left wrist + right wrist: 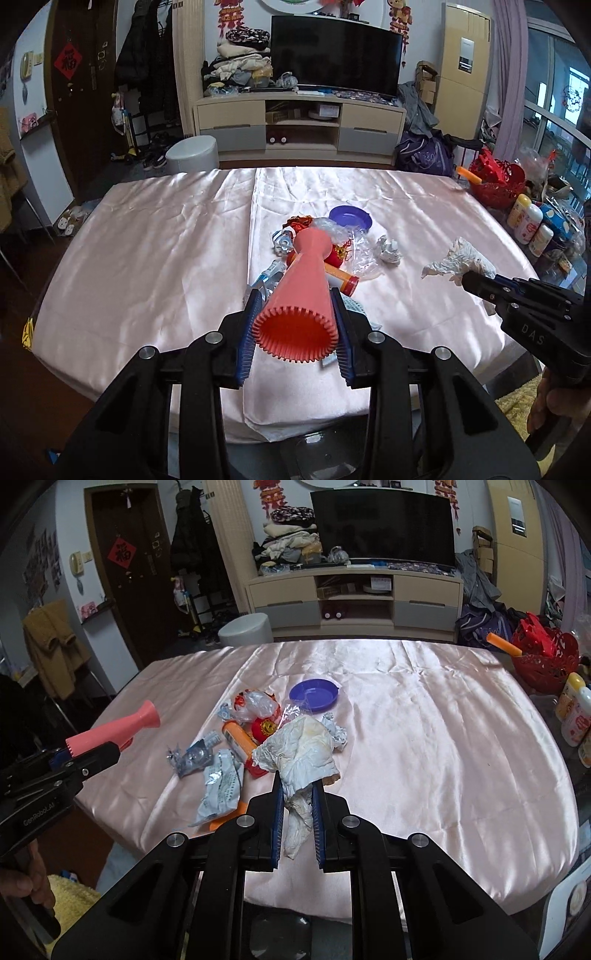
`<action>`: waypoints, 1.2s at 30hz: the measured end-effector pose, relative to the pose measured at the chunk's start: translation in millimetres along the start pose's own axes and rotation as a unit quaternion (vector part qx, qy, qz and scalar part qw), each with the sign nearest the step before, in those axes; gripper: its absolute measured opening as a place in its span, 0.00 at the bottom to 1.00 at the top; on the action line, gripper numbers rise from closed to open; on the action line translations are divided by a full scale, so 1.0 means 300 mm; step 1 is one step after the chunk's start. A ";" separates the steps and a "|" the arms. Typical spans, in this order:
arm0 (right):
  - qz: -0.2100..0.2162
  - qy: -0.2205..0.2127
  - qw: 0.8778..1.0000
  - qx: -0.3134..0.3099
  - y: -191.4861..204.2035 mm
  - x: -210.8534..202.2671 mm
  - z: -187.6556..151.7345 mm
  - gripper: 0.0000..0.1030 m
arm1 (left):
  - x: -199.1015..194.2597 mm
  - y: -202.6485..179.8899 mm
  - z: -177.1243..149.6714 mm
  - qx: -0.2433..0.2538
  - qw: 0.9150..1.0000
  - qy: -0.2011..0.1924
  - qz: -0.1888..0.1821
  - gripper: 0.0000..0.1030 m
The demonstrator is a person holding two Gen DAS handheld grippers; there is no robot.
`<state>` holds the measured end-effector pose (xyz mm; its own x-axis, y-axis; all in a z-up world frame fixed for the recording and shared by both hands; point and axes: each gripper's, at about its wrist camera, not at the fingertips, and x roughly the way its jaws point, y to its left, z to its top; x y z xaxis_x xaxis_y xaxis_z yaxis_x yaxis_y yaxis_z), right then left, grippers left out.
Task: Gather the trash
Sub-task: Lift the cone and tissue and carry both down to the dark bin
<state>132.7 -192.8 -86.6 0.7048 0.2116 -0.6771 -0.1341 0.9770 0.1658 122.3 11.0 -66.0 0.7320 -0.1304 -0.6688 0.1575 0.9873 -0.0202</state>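
Pink and ribbed at its open mouth, the vase lies clamped between the pads of the left gripper, its long axis running away from the camera so that the flared foot points out over the trash pile. In the right wrist view the same vase juts out to the left of the pile, above the satin tablecloth rather than resting on it. The right gripper pinches a crumpled white tissue, most of which bunches beyond the fingertips while a tail hangs back between them.

The coming move likely turns on the vase mouth and the tissue: the mouth opens toward the person, at the near edge, while the tissue sits to its right and somewhat farther out. If the vase is to serve as the receptacle, the right hand would have to swing left and nearer to reach it.

The remaining litter lies left of and beyond the held tissue: foil wrappers, an orange tube, clear plastic, a small paper ball, a purple lid. The tissue hides part of the pile, and the vase covers its middle in the left wrist view. No bin shows anywhere.
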 end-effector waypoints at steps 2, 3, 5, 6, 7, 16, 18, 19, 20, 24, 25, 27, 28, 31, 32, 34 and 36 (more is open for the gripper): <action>0.004 -0.009 1.000 -0.004 0.011 -0.054 -0.007 0.15 | -0.050 -0.015 -0.017 0.002 1.000 -0.008 -0.003 0.33; 0.005 -0.012 1.000 -0.007 0.016 -0.081 -0.014 0.15 | -0.071 -0.020 -0.027 0.004 1.000 -0.010 -0.004 0.33; 0.005 -0.015 1.000 -0.012 0.025 -0.126 -0.033 0.15 | -0.117 -0.030 -0.050 0.006 1.000 -0.013 -0.008 0.33; 0.005 -0.014 1.000 -0.011 0.024 -0.144 -0.042 0.15 | -0.136 -0.036 -0.065 0.006 1.000 -0.014 -0.009 0.33; 0.007 -0.012 1.000 -0.008 0.022 -0.160 -0.054 0.15 | -0.151 -0.040 -0.082 0.006 1.000 -0.014 -0.010 0.33; 0.018 0.040 0.999 -0.020 0.040 -0.188 -0.233 0.15 | -0.188 -0.077 -0.291 0.001 0.999 0.031 -0.026 0.33; 0.024 0.056 0.998 -0.019 0.050 -0.175 -0.287 0.15 | -0.188 -0.085 -0.337 -0.001 0.998 0.044 -0.033 0.33; 0.027 0.064 0.997 -0.019 0.052 -0.167 -0.313 0.15 | -0.184 -0.092 -0.363 0.001 0.998 0.051 -0.037 0.33; 0.029 0.073 0.997 -0.019 0.054 -0.154 -0.337 0.15 | -0.177 -0.099 -0.388 0.004 0.997 0.059 -0.040 0.33; 0.037 0.107 0.993 -0.019 0.074 -0.102 -0.418 0.15 | -0.138 -0.109 -0.477 0.003 0.995 0.087 -0.052 0.33; 0.037 0.113 0.993 -0.019 0.080 -0.088 -0.436 0.15 | -0.123 -0.110 -0.497 0.000 0.994 0.094 -0.055 0.33; 0.036 0.127 0.991 -0.023 0.090 -0.055 -0.470 0.15 | -0.087 -0.117 -0.535 -0.005 0.992 0.110 -0.062 0.33; 0.035 0.134 0.990 -0.024 0.092 -0.038 -0.483 0.15 | -0.067 -0.119 -0.552 -0.008 0.991 0.120 -0.064 0.33; 0.032 0.162 0.986 -0.021 0.089 0.025 -0.534 0.15 | -0.005 -0.124 -0.596 -0.011 0.987 0.147 -0.067 0.33; 0.034 0.173 0.984 -0.016 0.086 0.048 -0.552 0.15 | 0.014 -0.126 -0.613 -0.012 0.985 0.156 -0.067 0.33; 0.041 0.195 0.980 -0.003 0.074 0.091 -0.591 0.15 | 0.054 -0.127 -0.643 -0.013 0.982 0.174 -0.067 0.33; 0.048 0.214 0.976 0.012 0.063 0.131 -0.622 0.15 | 0.091 -0.128 -0.673 -0.012 0.979 0.191 -0.065 0.33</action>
<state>27.7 -161.3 -243.9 0.3331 0.2986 -0.8944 -0.1656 0.9523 0.2562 2.5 -12.2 -233.4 0.4053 -0.2169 -0.8881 0.2137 0.9670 -0.1386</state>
